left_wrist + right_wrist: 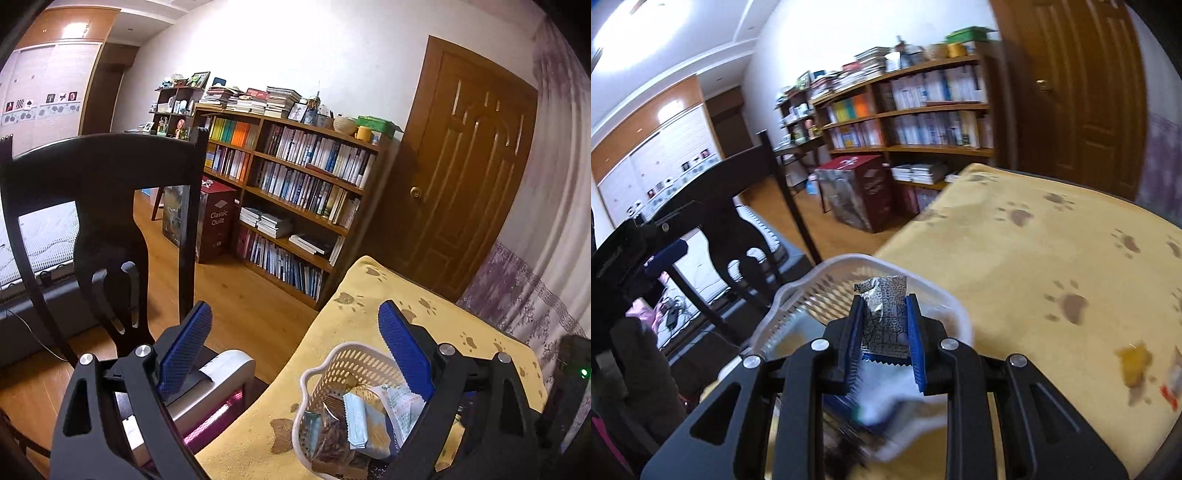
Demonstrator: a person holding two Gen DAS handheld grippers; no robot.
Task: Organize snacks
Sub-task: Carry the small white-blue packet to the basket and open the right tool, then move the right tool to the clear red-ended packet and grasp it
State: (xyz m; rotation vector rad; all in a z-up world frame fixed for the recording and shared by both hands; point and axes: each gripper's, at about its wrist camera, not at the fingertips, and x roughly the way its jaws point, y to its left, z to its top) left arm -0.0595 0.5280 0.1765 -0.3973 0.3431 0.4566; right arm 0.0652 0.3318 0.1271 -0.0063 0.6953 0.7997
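Ceiling glare, fisheye warp, right-view blur

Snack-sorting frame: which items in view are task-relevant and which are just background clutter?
Task-relevant:
- white basket holding wrapped snacks
- silver patterned packet held in the right gripper over the basket
- loose snacks on the yellow paw-print cloth
- left gripper, jaws open

Background:
- bookshelf
- dark chair
- door
- red box

White walls and a warm wooden plank floor (236, 295). A long wooden bookcase (295, 192) crammed with books stood beside a panelled brown door (469, 166). A dark wooden chair (103, 206) stood nearer. A bright ceiling light (639, 29) glared overhead.
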